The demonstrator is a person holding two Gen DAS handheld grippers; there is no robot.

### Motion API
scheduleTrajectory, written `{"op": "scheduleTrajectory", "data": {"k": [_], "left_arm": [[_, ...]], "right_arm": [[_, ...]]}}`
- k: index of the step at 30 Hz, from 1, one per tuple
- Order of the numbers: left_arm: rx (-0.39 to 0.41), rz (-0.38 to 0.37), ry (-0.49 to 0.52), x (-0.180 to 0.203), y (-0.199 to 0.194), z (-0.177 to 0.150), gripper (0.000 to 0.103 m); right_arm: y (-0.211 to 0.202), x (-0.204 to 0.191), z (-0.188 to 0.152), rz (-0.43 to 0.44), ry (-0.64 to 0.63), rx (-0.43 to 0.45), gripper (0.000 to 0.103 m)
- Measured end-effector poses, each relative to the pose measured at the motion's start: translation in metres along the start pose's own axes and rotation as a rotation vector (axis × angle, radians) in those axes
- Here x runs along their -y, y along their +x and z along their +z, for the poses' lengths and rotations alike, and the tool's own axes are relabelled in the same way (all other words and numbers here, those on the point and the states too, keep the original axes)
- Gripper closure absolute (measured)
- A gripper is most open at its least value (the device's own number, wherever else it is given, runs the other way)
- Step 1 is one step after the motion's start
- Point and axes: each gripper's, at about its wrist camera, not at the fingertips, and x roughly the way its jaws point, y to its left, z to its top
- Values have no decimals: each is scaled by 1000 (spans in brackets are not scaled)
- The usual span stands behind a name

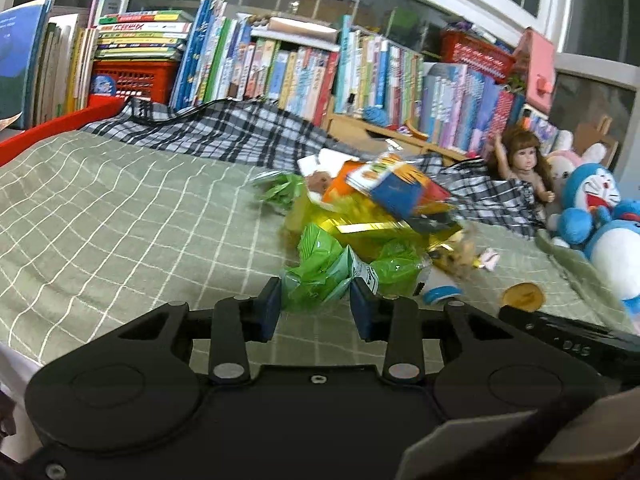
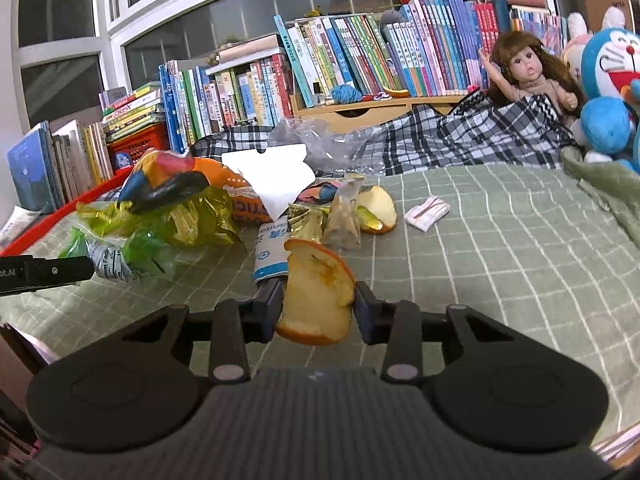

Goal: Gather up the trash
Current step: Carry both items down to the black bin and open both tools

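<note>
On the green checked bedspread [image 1: 120, 216] lies a heap of trash: a yellow bag [image 1: 360, 232], an orange and blue snack packet [image 1: 392, 188] and a crumpled green wrapper [image 1: 320, 264]. My left gripper [image 1: 316, 296] is shut on the near end of that green wrapper. My right gripper [image 2: 318, 300] is shut on a bitten apple piece [image 2: 316, 280], held just off the bed. Beyond it lie a blue-and-white tube [image 2: 270, 256], a second apple piece [image 2: 378, 210], a small folded white wrapper [image 2: 426, 212] and a torn white paper [image 2: 276, 176].
A plaid blanket [image 2: 460, 136] is bunched at the back of the bed. A doll [image 2: 528, 76] and a blue plush toy [image 2: 608, 92] sit at the far right. Shelves of books [image 1: 300, 72] line the wall, and a red bed rail [image 1: 60, 124] runs along the left.
</note>
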Motion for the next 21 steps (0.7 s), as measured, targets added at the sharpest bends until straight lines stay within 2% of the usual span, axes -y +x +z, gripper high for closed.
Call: {"op": "scheduleTrajectory", "data": {"k": [8,13,18,21], "left_arm": [[-26,-65,20,17,-24,-14,69],[-48,-86,0,20,-55,-38,69],[-113,-85,19,18,-81,-66,69],[-171,-63,52,17,-84,-82,69]], "right_arm": [[-20,-8,-14,54,9,-11,60],[-45,-15,-29,86,-7,-22,60],[-67,-22,-52,121,-20,-81,60],[-72,-27,-68,112,-52,-122,60]]}}
